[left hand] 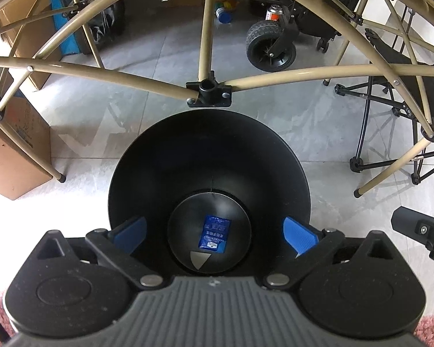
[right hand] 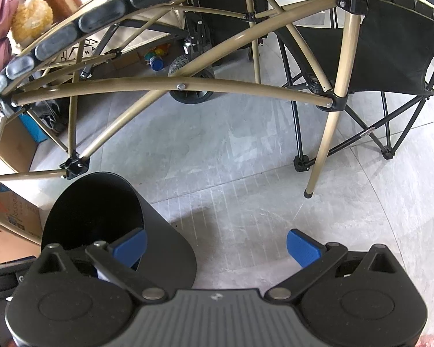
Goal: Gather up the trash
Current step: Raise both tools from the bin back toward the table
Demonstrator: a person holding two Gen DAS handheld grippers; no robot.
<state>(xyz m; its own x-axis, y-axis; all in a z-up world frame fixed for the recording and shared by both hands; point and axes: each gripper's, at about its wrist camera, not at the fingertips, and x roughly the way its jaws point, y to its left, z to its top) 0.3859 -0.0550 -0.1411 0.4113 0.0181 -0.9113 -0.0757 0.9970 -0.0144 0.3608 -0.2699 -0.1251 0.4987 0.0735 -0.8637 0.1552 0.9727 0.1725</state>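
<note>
Small print on the blue packet [left hand: 214, 233] at the bin [left hand: 147, 156] bottom is too tiny to read; in the right view the bin's [right hand: 170, 248] inside is black shadow, contents hidden.

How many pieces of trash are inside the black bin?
1. A blue tissue packet lies flat on the bottom of the black bin, near the middle. Nothing else shows inside, though the near wall hides part of the floor.
</note>
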